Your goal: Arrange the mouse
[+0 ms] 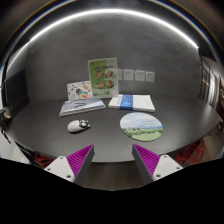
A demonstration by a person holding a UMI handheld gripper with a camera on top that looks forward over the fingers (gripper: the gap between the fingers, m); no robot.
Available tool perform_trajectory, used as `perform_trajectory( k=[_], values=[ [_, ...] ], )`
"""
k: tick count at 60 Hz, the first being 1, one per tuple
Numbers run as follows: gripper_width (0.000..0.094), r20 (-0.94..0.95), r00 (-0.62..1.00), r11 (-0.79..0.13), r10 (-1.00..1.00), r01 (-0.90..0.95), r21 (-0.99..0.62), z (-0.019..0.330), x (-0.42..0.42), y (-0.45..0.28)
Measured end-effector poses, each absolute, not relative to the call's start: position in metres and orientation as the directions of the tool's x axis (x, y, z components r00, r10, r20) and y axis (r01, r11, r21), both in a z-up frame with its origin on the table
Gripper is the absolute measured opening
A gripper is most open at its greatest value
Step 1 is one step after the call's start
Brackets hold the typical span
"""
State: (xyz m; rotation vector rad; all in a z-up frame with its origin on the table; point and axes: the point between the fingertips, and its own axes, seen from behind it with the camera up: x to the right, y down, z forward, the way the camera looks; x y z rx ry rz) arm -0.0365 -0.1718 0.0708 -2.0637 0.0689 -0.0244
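A small white and grey mouse [78,125] lies on the dark table [105,140], ahead of the fingers and to the left. A round mouse mat [142,125] with a green landscape picture lies to the right of it, ahead of the right finger. My gripper [113,160] is open and empty, with its magenta pads [80,157] set wide apart above the near part of the table. Nothing is between the fingers.
An open booklet [82,105] and a blue and white booklet [131,102] lie farther back. A green leaflet [102,73] and a smaller card [78,89] stand upright against the wall. Wall sockets [138,75] show behind.
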Motion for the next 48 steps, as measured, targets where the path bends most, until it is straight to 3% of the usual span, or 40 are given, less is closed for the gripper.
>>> perform_trajectory(
  k=[7, 27, 28, 30, 48],
  values=[
    [0.0827, -0.014, 1.0, -0.479, 0.027, 0.0, -0.878, 0.064, -0.051, -0.162],
    [0.0824, -0.057, 0.936, -0.548, 0.349, 0.154, -0.822, -0.01, -0.171, -0.078],
    [0.0865, -0.054, 0.934, -0.553, 0.354, 0.162, -0.818, -0.013, -0.176, -0.074],
    [0.0826, -0.026, 0.934, -0.531, 0.357, 0.18, -0.828, -0.011, -0.18, -0.061],
    [0.0835, -0.021, 0.979, -0.612, 0.202, 0.109, -0.783, -0.012, -0.213, 0.027]
  ],
)
